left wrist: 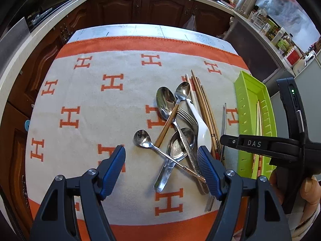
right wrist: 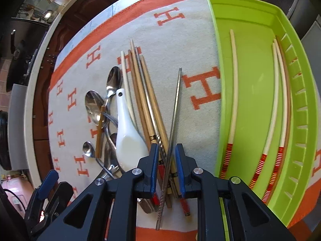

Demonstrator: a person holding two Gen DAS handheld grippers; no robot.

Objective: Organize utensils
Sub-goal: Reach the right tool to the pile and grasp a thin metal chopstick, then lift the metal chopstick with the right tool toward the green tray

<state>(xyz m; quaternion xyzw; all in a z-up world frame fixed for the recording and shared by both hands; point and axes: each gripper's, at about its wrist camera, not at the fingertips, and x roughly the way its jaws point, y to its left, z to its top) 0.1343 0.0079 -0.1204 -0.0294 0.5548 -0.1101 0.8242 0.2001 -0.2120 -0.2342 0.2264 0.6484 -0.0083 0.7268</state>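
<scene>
Basically both tilted steeply down over the utensil pile (left wrist: 176,128) on the H-patterned cloth (left wrist: 96,104). Left gripper (left wrist: 161,156) spread wide, empty. Right gripper (right wrist: 166,158) narrowed around a metal chopstick (right wrist: 173,124), maybe not pinching yet. "DAS" printed on right one. Green tray (right wrist: 258,92) beside holds chopsticks.

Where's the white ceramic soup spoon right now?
In the right wrist view the white ceramic soup spoon lies on the patterned cloth, left of the wooden chopsticks and right of the metal spoons, its bowl just left of the right gripper.
</scene>
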